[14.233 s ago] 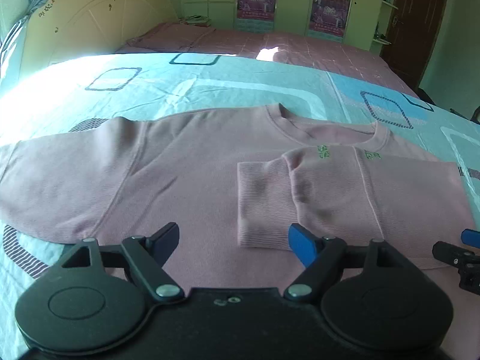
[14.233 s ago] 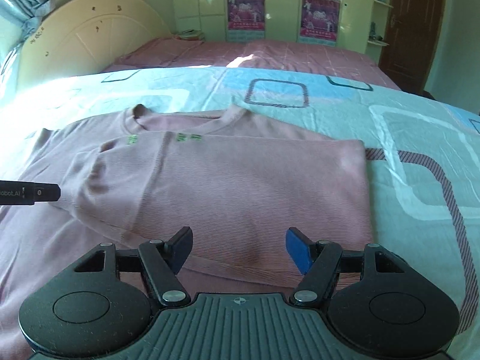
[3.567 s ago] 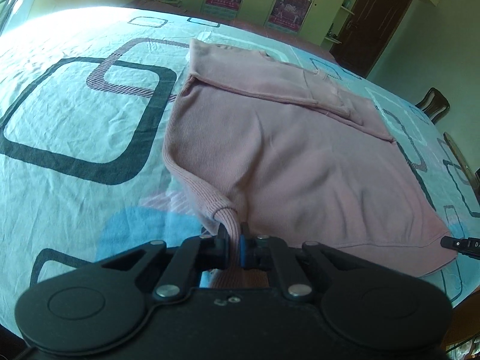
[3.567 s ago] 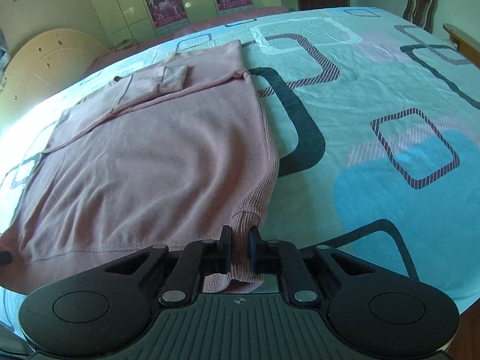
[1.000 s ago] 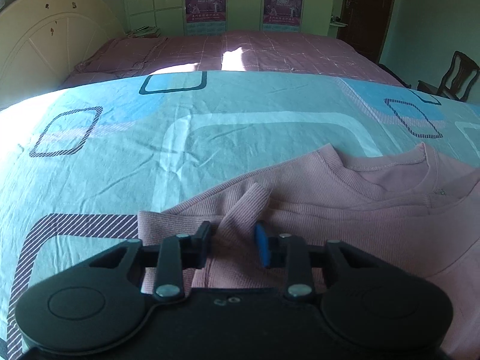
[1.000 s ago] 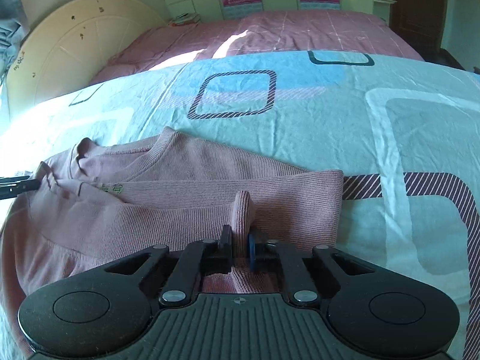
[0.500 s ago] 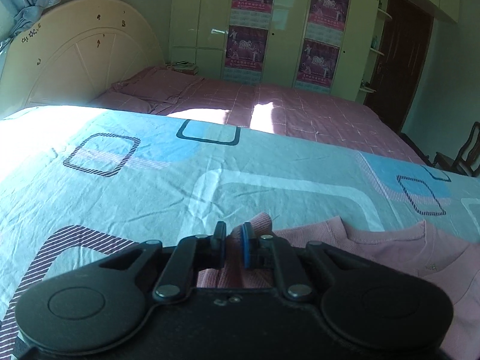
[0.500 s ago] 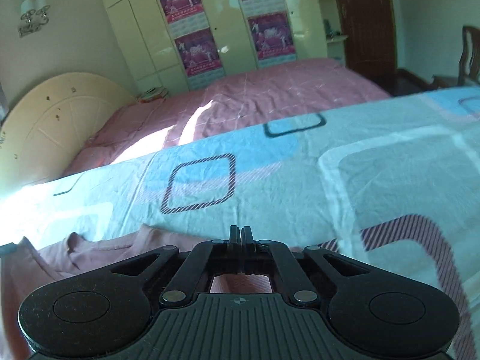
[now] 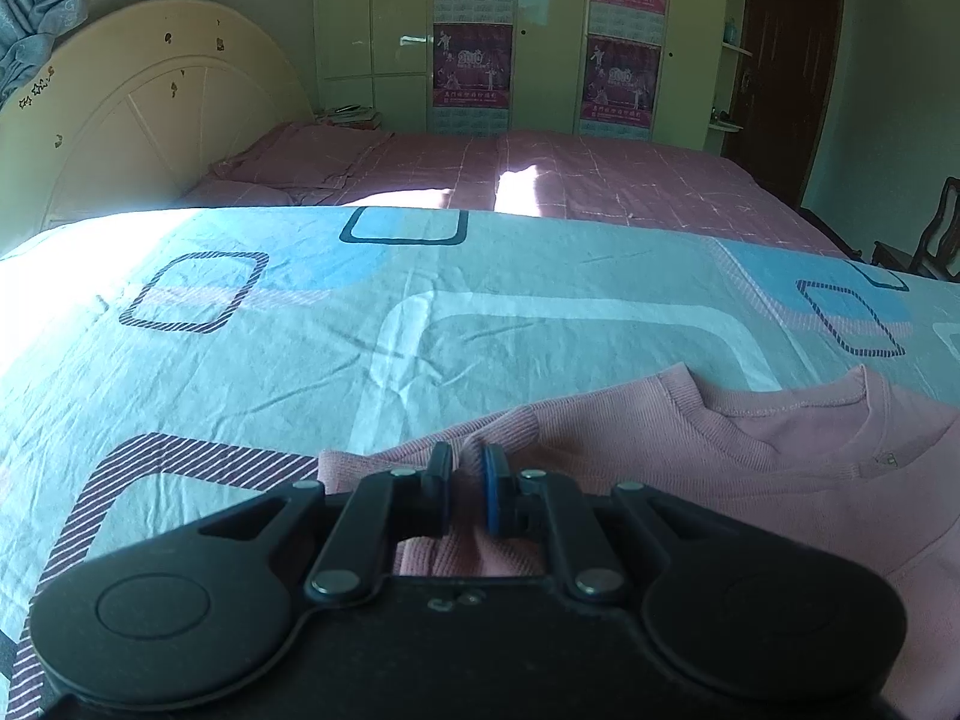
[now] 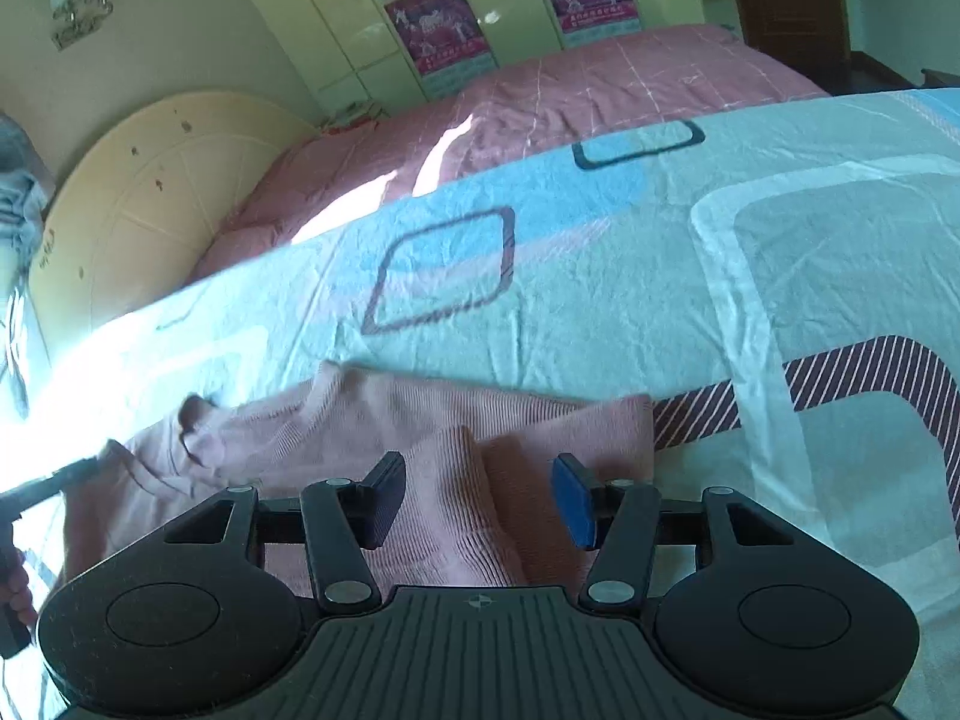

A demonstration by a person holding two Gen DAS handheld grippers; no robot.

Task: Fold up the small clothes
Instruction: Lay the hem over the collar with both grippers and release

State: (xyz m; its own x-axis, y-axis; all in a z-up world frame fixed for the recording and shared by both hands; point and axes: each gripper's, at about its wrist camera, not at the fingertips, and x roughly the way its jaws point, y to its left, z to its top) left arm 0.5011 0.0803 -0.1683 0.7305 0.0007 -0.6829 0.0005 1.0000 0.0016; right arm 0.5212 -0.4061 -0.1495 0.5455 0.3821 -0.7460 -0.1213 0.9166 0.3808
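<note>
Pink sweater folded on the patterned bedsheet, collar toward the far side.

Left gripper nearly closed at the sweater's left edge, a narrow gap showing; possibly pinching a ridge of fabric, hard to tell. Right gripper spread wide over a raised fold near the right edge.

We can read only "2010" on the purple wall calendars stuck to the wardrobe doors in the left wrist view. The smaller print on them is too blurred for us to read.
</note>
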